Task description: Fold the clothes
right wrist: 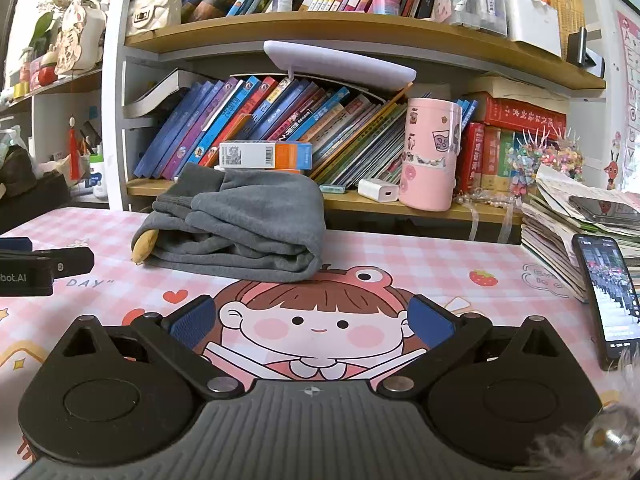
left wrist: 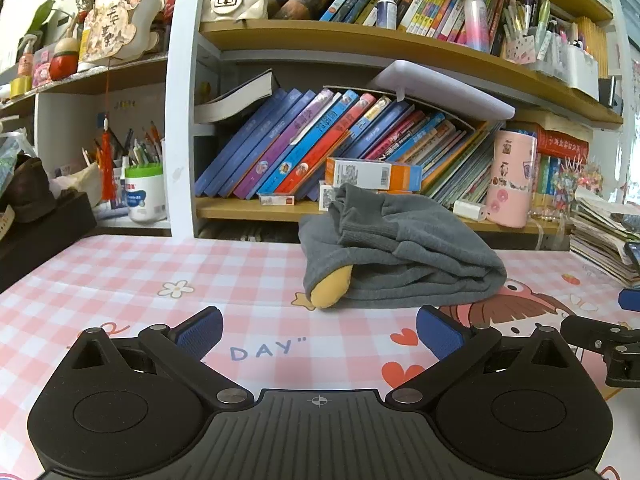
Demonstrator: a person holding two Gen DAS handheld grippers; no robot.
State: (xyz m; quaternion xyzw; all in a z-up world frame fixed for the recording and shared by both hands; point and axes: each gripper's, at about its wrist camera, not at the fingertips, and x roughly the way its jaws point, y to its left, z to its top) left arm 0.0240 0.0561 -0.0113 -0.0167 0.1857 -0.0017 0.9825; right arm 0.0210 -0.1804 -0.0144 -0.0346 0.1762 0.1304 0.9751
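I am keeping both tools low over the table (left wrist: 120, 272), which is wearing a pink checked cover printed with a cartoon girl (right wrist: 304, 320). My left hand-held gripper (left wrist: 318, 330) is standing wide, its blue pads (left wrist: 200, 334) well apart with nothing between them. My right hand-held gripper (right wrist: 312, 322) is likewise spread wide and carrying nothing, its pads (right wrist: 432, 322) framing the printed face.

The grey garment (left wrist: 396, 252) is lying bunched and roughly folded on the table, ahead of both tools and apart from them, just in front of the bookshelf (left wrist: 248, 210). A yellow-tan piece of fabric (left wrist: 330, 286) is poking out of its lower left edge; I cannot tell whether it is a lining or a separate item. In the right wrist view the same garment (right wrist: 248, 228) is sitting ahead and to the left, its folded edge touching the top of the cartoon girl's hair.

Behind it, slanting books (right wrist: 260, 124) and a pink cylindrical container (right wrist: 430, 156) are standing on the lower shelf. A phone (right wrist: 608, 296) with a lit screen is leaning against a stack of papers (right wrist: 560, 232) at the right side of the table. The edge of the other tool is showing at the side of each view.
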